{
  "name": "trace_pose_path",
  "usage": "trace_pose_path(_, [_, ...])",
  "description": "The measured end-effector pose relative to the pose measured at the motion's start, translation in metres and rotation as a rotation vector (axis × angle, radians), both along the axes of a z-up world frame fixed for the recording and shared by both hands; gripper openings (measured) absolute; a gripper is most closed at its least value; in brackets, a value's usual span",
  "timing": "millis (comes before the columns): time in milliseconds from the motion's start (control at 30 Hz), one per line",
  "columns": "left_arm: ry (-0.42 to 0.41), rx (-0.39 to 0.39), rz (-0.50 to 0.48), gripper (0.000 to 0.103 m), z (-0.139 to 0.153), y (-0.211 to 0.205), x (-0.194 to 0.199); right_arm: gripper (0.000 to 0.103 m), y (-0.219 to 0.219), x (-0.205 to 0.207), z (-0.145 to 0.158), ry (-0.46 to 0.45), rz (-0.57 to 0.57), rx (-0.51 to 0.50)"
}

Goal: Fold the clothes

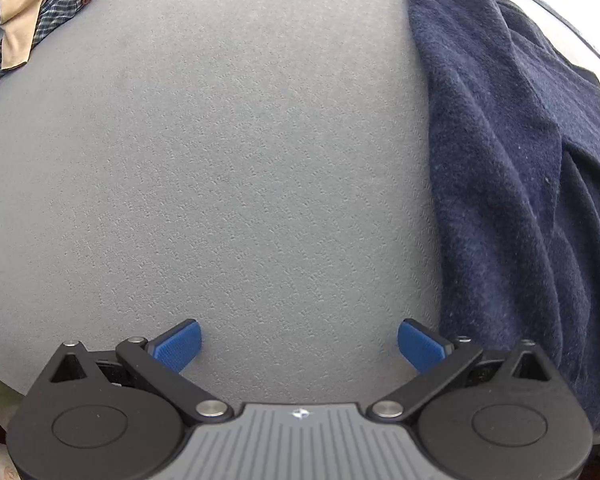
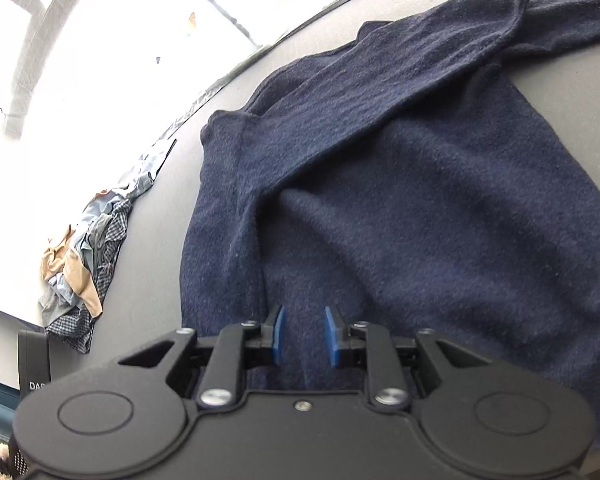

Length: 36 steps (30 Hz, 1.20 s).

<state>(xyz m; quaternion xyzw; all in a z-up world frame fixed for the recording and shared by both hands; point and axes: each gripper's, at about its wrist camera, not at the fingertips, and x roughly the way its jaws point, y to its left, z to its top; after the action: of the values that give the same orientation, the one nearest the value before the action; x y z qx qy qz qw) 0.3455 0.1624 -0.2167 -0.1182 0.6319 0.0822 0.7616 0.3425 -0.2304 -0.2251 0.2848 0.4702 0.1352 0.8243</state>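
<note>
Mid-fold: the navy sweater (image 2: 400,184) lies partly folded on the grey desk (image 1: 240,160). The left gripper (image 1: 299,346) has its jaws wide apart over bare desk; the right gripper (image 2: 305,336) has its jaws slightly apart, gripping nothing. Next, probably grasp a hem edge.

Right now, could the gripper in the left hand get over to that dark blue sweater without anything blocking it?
Probably yes. The left gripper hangs open over bare grey tabletop, and the navy sweater lies just beside it with nothing between. The pile of other clothes sits far off on the opposite side.
</note>
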Motion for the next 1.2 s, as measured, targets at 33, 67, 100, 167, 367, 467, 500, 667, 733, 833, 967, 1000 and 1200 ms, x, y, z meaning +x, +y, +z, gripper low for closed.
trace_pose_path(33, [-0.013,-0.004,0.013,0.103,0.003,-0.002,0.004,0.025,-0.01,0.007,0.001,-0.004,-0.027,0.002])
trace_pose_path(67, [-0.027,-0.003,0.025,0.103,0.006,-0.004,0.01,0.026,-0.021,0.014,0.001,-0.008,-0.054,0.004])
trace_pose_path(100, [-0.04,0.007,0.031,0.103,0.009,-0.007,0.016,0.027,-0.031,0.021,0.002,-0.012,-0.081,0.005])
trace_pose_path(167, [-0.059,0.039,0.035,0.103,0.014,-0.016,0.028,0.028,-0.056,0.037,0.0,-0.011,-0.144,0.008])
trace_pose_path(367, [-0.112,0.104,0.046,0.103,0.031,-0.024,0.057,0.04,-0.126,0.092,0.003,-0.036,-0.317,-0.052])
trace_pose_path(467, [-0.162,0.088,0.056,0.103,0.032,-0.039,0.098,0.047,-0.155,0.123,0.004,-0.054,-0.38,-0.087])
trace_pose_path(500, [-0.183,0.087,0.053,0.103,0.036,-0.044,0.109,0.049,-0.164,0.137,0.003,-0.057,-0.399,-0.098])
trace_pose_path(667, [-0.239,0.12,0.012,0.103,0.046,-0.073,0.186,0.055,-0.191,0.199,-0.011,-0.034,-0.467,-0.193])
trace_pose_path(733, [-0.249,0.124,-0.015,0.103,0.048,-0.083,0.22,0.058,-0.198,0.218,-0.017,-0.013,-0.501,-0.231])
trace_pose_path(833, [-0.266,0.078,-0.084,0.103,0.048,-0.1,0.263,0.059,-0.204,0.233,-0.024,-0.013,-0.504,-0.236])
trace_pose_path(967, [-0.31,0.034,-0.182,0.097,0.042,-0.126,0.296,0.059,-0.203,0.236,-0.027,-0.033,-0.471,-0.271])
trace_pose_path(1000, [-0.316,0.034,-0.209,0.088,0.038,-0.132,0.302,0.056,-0.203,0.236,-0.027,-0.039,-0.464,-0.276])
trace_pose_path(1200, [-0.206,0.087,-0.244,0.024,0.0,-0.145,0.333,0.009,-0.211,0.238,-0.032,-0.052,-0.468,-0.183])
